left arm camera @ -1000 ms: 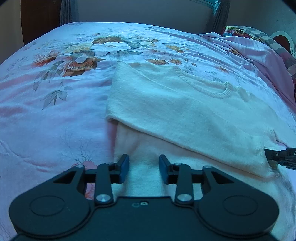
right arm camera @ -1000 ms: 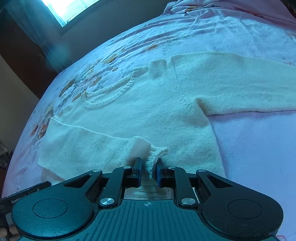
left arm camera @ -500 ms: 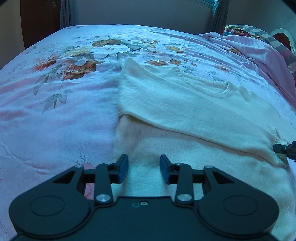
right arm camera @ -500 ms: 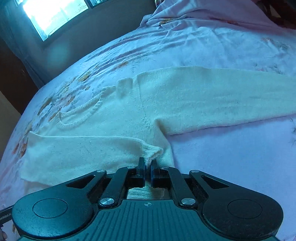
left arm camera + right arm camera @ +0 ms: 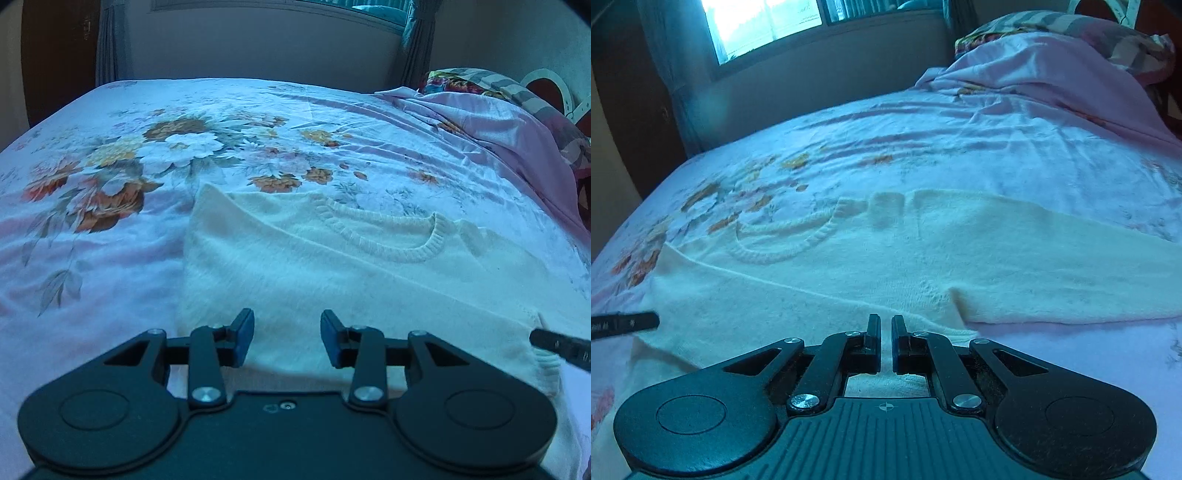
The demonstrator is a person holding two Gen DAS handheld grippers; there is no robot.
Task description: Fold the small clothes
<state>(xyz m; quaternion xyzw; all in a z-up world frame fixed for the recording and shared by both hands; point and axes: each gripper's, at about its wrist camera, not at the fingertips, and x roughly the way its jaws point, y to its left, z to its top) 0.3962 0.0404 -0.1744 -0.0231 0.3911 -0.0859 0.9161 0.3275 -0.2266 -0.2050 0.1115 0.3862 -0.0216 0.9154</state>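
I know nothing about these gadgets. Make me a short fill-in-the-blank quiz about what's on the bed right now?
1. The cream sweater lies on a bedsheet printed with ____.
2. The right gripper is shut on the sweater's folded-over ____.
3. The left gripper has its jaws ____, holding nothing.
4. The other sleeve lies ____ out on the sheet.

Missing words: flowers; sleeve; open; stretched

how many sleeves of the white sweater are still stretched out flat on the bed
1. The right sleeve lies stretched out sideways on the bedsheet. The other sleeve is folded across the sweater's body, its cuff in the right gripper.
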